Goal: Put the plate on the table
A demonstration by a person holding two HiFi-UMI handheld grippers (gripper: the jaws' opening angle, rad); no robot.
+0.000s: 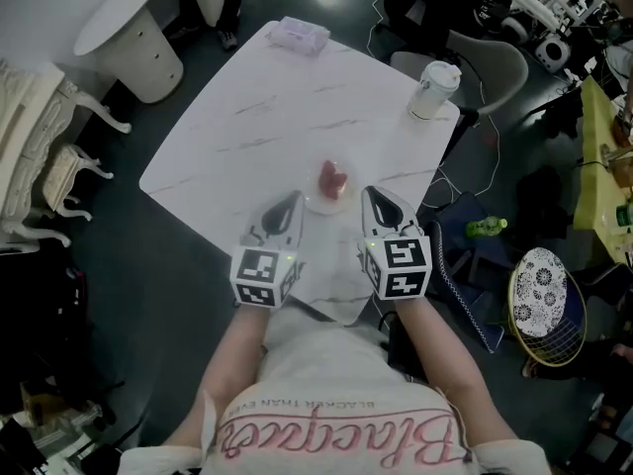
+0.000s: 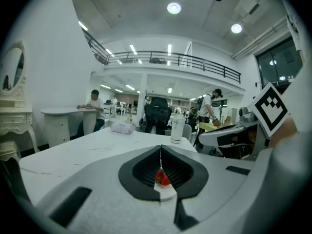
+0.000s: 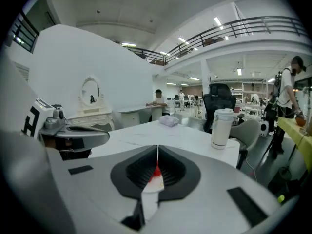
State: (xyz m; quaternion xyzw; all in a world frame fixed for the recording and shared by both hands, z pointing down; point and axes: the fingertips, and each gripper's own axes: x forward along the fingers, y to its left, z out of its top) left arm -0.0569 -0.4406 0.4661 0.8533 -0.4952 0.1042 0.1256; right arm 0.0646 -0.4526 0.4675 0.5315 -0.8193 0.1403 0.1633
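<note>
**Both grippers pinching the plate from either side**

A small round white plate is sitting over the near part of a white, marble-patterned square desk, straight out at the person's 12 o'clock. It is carrying a small red item. The pictures are not showing whether the plate is resting on the desk or being held just clear of it.

The left gripper is reaching in from the plate's 8 o'clock, with its tip touching the rim there. In the left gripper view its fingers are pressing together, the tips meeting in a thin seam. The plate's rim is showing between the dark pads below that seam, and the red item is sitting just above it.

The right gripper is coming in from the plate's 4 o'clock, with its tip at the opposite rim. In the right gripper view its fingers are also closing tip to tip. The pale edge of the plate is lying in the gap between the pads, and a sliver of the red item is showing above it. The two grippers are flanking the plate, with their marker cubes at the desk's near edge.

A white lidded cup is standing upright near the desk's far right corner, at the plate's 1 o'clock and well apart from it. A pale soft packet is lying at the far corner, at the plate's 12 o'clock.
</note>
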